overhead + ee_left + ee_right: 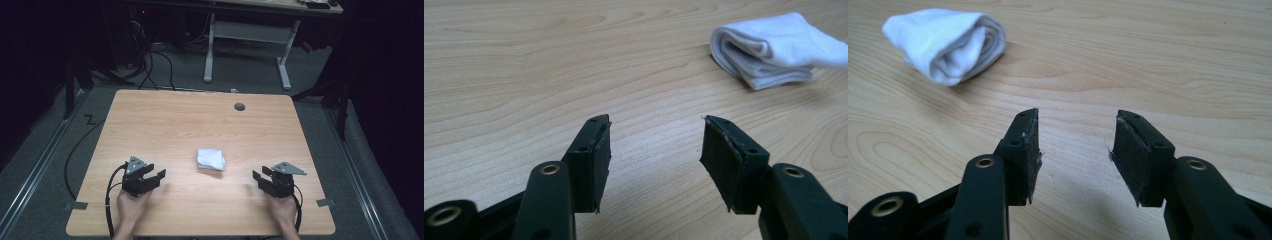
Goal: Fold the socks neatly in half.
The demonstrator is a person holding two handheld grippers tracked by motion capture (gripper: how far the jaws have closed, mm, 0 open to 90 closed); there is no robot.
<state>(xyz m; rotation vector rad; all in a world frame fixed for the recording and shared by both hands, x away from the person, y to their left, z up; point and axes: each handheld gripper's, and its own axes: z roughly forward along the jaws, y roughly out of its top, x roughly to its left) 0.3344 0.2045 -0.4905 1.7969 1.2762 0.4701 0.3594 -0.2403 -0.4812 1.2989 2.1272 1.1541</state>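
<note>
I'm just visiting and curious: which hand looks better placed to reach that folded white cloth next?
Probably the right gripper: the folded white cloth lies slightly nearer it than the left gripper. The difference is small; both have open, empty jaws and bare table ahead.

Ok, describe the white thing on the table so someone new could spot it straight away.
On the wooden table, look a little toward the person from the middle, between the two grippers. There lies a folded white cloth, rolled into a small bundle. It is the only white, soft thing on the wood.

Folded white cloth (774, 50) edge-cropped, right
</note>
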